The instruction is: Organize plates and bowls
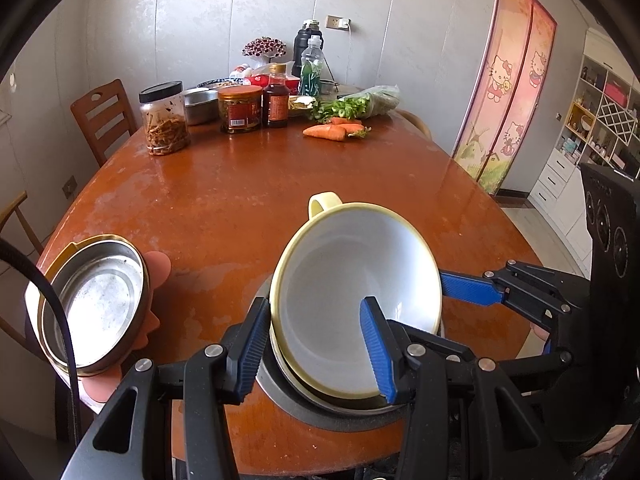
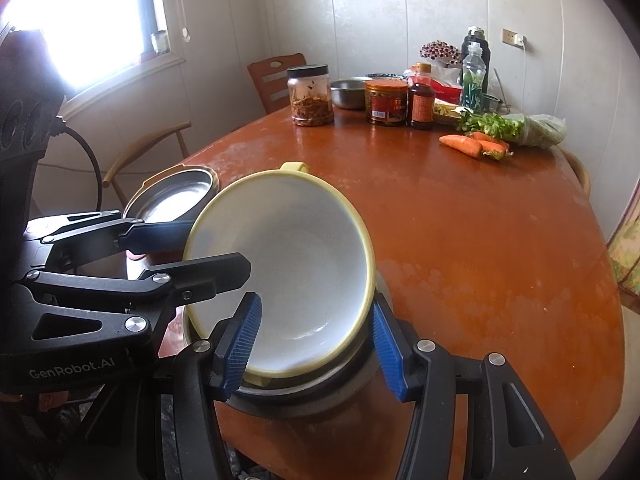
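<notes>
A white bowl with a yellow rim and handle (image 1: pixel 352 292) (image 2: pixel 288 264) sits tilted in a stack on a steel plate (image 1: pixel 320 412) (image 2: pixel 304 394) at the near table edge. My left gripper (image 1: pixel 316 352) is open, one finger outside the bowl's left wall and one inside. My right gripper (image 2: pixel 316 348) is open too, one finger inside the bowl and one outside its right wall; it also shows in the left wrist view (image 1: pixel 472 290). A steel bowl with a gold rim (image 1: pixel 96 304) (image 2: pixel 176 196) lies on an orange mat to the left.
The brown oval table (image 1: pixel 240 208) carries jars (image 1: pixel 164 120), a sauce bottle (image 1: pixel 276 100), a steel pot (image 1: pixel 200 104), bottles, carrots (image 1: pixel 326 132) and greens at its far end. Wooden chairs (image 1: pixel 104 116) stand at the left.
</notes>
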